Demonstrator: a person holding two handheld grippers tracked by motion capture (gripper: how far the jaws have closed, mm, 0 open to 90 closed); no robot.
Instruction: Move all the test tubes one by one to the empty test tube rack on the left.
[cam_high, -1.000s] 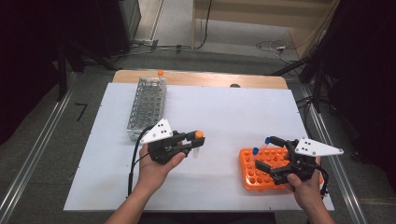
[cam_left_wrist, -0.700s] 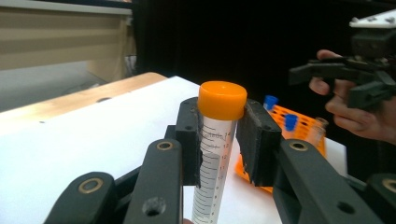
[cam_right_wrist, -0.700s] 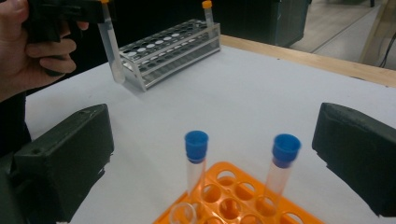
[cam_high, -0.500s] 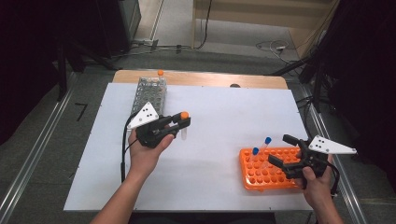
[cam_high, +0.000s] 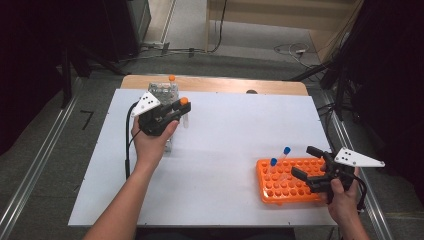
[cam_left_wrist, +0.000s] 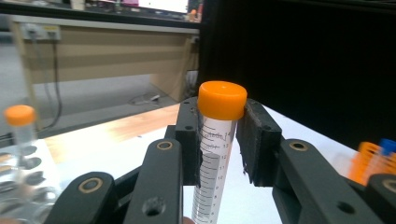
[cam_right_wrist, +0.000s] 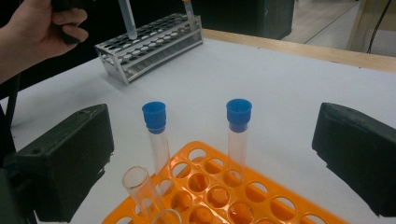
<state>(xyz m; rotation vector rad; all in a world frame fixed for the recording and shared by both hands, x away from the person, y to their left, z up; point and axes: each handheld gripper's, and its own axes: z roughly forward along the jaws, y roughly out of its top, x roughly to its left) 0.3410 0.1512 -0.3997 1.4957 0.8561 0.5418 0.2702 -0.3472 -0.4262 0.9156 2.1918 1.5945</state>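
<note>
The left claw (cam_high: 175, 111) is clenched on an orange-capped tube (cam_left_wrist: 217, 140), pinching it just under the cap so the tube hangs upright below the jaws and its tip can be aimed at a hole. It hovers over the near end of the clear rack (cam_high: 162, 92), which lies beneath and ahead of the claw; in the right gripper view the tube's (cam_right_wrist: 127, 18) rounded tip sits just above the rack's (cam_right_wrist: 149, 42) holes, so the likely aim is to lower it into one. Another orange-capped tube (cam_high: 171, 80) already stands at the rack's far end.

The right claw (cam_high: 312, 162) is released, jaws spread wide and holding nothing. It rests at the right edge of the orange rack (cam_high: 285, 182), probably steadying it or waiting for the next pick. Ahead of its jaws stand two blue-capped tubes (cam_right_wrist: 154, 135) (cam_right_wrist: 238, 135), with an uncapped tube (cam_right_wrist: 140, 189) nearer; a second uncapped rim below it is cut off, so I can't say what it is.
</note>
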